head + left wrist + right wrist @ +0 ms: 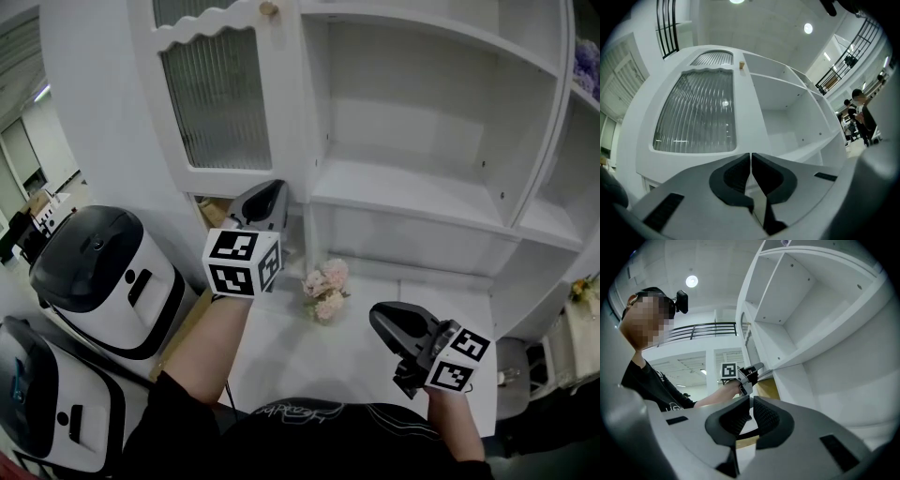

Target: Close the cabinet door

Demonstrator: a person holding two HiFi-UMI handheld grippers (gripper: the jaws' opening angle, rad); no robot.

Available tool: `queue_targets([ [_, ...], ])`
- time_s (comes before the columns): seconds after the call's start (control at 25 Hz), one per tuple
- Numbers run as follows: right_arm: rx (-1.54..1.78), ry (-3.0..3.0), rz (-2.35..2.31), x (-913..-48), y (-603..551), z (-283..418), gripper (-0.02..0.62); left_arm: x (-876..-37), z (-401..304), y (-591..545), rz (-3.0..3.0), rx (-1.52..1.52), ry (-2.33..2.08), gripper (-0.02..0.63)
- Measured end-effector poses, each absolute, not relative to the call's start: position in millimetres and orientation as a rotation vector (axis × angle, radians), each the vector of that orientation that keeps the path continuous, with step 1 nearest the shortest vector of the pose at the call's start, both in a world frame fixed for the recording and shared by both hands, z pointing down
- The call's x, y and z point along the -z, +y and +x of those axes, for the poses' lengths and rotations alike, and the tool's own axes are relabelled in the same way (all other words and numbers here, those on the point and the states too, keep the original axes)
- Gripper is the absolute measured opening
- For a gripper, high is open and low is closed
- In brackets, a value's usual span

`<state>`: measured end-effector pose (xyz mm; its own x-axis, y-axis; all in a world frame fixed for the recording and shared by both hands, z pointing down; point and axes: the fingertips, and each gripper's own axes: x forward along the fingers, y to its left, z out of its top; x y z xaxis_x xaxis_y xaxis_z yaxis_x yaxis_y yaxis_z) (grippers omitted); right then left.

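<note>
The white cabinet door [220, 94] with ribbed glass and a small wooden knob [269, 8] lies against the cabinet front and looks flush with the frame. My left gripper [270, 190] is just below the door's lower right corner, pointing at the cabinet, and whether it touches I cannot tell. In the left gripper view the door [696, 112] and knob [741, 65] rise above my left gripper [750, 157], whose jaws are shut on nothing. My right gripper [377, 319] hangs lower at the right over the white counter, away from the door. In its own view the right gripper [751, 401] looks shut and empty.
Open white shelves [412, 192] fill the cabinet to the right of the door. A small bunch of pink flowers [325, 289] lies on the counter [309, 356] between the grippers. Two white-and-black machines [103, 272] stand at the left. A person [860, 112] stands far off.
</note>
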<state>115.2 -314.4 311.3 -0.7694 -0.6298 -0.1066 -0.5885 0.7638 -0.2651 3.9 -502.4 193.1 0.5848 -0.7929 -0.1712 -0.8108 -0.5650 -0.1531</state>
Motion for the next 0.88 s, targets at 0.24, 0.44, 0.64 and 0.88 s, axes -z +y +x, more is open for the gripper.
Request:
queue_targets([
  [0.24,0.326,2.782,-0.949,-313,-307,108,0.054,-193,4,-503,-2.610,-0.120,1.344,0.032],
  [0.44,0.298,2.779,-0.954,-309,-292,107,0.054,-195,3,-488,-2.657,-0.115,1.322,0.032],
  [0.64,0.288,2.771,-0.976,-312,-278,107,0.054,-210,11,-444,-2.787,-0.148,1.193,0.032],
  [0.88,0.337,2.783,-0.973,-329,-260,97,0.054,-248,29,-366,-3.015,-0.177,0.918,0.032],
])
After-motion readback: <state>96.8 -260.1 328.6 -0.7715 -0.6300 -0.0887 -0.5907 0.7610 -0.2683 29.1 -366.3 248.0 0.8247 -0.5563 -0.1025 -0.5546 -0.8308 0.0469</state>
